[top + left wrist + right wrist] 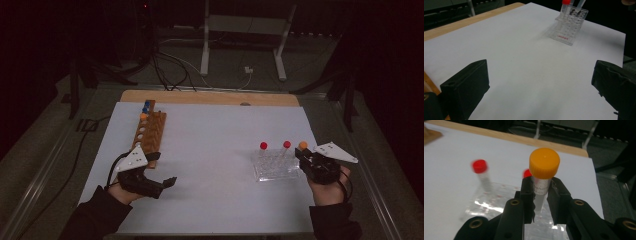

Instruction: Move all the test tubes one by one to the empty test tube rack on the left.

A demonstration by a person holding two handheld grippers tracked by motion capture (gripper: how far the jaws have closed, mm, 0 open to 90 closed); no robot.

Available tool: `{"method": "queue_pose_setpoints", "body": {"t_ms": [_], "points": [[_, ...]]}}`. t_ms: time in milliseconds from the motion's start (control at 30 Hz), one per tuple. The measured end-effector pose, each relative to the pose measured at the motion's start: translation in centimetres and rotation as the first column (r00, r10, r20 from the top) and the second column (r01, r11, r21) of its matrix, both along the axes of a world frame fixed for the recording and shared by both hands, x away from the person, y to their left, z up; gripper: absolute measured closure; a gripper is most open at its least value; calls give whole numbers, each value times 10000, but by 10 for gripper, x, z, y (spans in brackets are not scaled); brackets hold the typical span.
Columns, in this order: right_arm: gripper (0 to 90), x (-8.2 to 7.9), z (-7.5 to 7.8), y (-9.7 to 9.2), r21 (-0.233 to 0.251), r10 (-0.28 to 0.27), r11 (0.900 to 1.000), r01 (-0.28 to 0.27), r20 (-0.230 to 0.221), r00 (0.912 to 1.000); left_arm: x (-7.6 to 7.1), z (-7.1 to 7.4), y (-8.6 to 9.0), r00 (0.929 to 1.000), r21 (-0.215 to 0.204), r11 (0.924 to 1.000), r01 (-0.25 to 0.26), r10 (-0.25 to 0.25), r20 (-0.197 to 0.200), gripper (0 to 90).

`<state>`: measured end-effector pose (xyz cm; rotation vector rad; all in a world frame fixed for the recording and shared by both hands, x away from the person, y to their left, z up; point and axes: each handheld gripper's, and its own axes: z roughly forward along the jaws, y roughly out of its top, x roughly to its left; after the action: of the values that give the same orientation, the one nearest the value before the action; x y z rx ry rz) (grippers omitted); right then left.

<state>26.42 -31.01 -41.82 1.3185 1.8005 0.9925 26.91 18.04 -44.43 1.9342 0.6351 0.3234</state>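
Clearly right gripper (541, 195) clamps orange-capped tube (543, 173), apparently above clear rack (274, 167).

Dim room, dark surround; red caps (479, 166) motion-blurred

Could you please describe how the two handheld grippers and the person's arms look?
Both the left gripper and the right gripper are black, each with two thick, blocky jaws. Round brass-coloured fittings sit in the right gripper's jaw arms. Each gripper carries a pale grey three-cornered plate with small dark dots on top, and a black cable trails from each. The person wears dark long sleeves reaching to the wrists.
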Motion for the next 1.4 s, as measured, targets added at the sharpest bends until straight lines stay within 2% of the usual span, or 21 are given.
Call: {"method": "queue_pose_setpoints", "body": {"t_ms": [100,233,433,633,867,933,1167,1267,1400], "points": [[750,-8,9,9,-34,402,9992,-401,187,9990,-1,2,-2,9999,-4,9999,123,-123,17,21],[749,-17,18,28,-58,1189,9929,-1188,364,9922,-3,4,-6,9997,10,9997,251,-251,47,21],[750,-21,20,58,-25,2294,9733,-2294,280,9729,-3,6,-12,9988,17,9989,471,-471,99,22],[750,-18,6,90,-118,3149,9490,-3151,-115,9490,-4,12,-21,9965,-93,9967,811,-809,204,24],[750,-16,-12,122,-210,4013,9147,-4035,-686,9134,-5,15,-40,9897,-213,9896,1425,-1421,177,38],[750,-16,-18,130,-154,4246,9039,-4275,-903,9009,-6,14,-48,9854,-353,9849,1693,-1686,220,54],[750,-20,-29,155,-139,4917,8672,-4978,-1345,8603,-6,15,-72,9712,-418,9703,2381,-2375,181,77],[750,-22,-31,161,-69,5115,8554,-5179,-1457,8468,-6,17,-79,9662,-602,9644,2574,-2561,283,136],[750,-23,-33,168,57,5362,8405,-5418,-1530,8301,-4,18,-86,9599,-613,9582,2794,-2772,415,220]]}}
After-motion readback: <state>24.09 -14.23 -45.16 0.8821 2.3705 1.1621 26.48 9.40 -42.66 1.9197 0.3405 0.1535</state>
